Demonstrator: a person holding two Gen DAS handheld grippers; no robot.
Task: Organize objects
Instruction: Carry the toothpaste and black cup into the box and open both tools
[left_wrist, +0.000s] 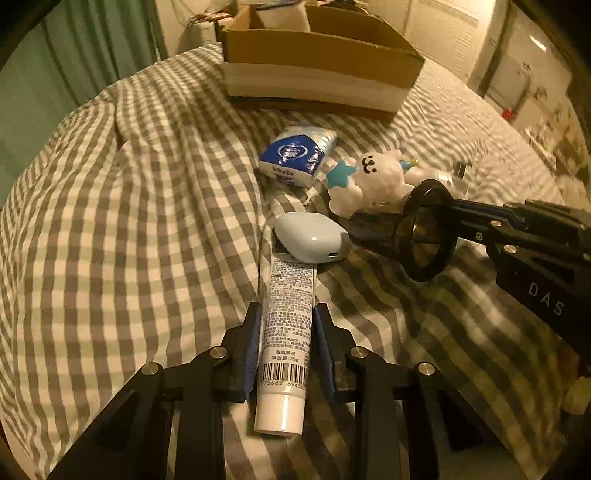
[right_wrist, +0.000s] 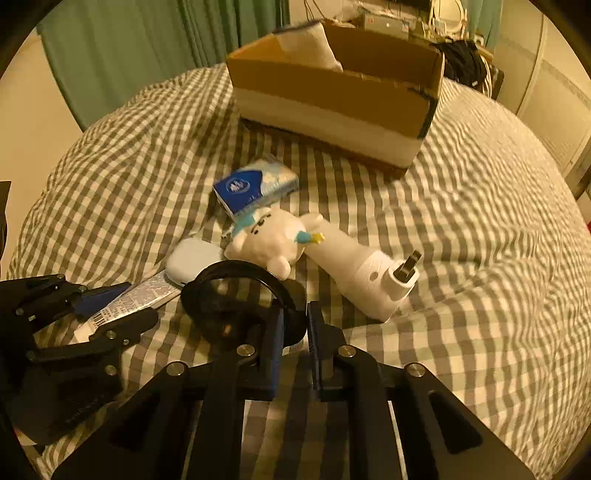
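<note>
Left gripper (left_wrist: 286, 332) pinches a white tube (left_wrist: 286, 332) lying on the checked bedcover (left_wrist: 129, 221). Right gripper (right_wrist: 295, 332) clamps a black cup's (right_wrist: 236, 302) rim, seemingly just above the bedcover.

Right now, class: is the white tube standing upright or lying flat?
Lying flat: the white tube rests lengthwise on the checked bedcover, cap toward the camera, between the left gripper fingers.

Left hand-held gripper (left_wrist: 286, 339) clamps a tube; right hand-held gripper (right_wrist: 295, 328) grips something.
</note>
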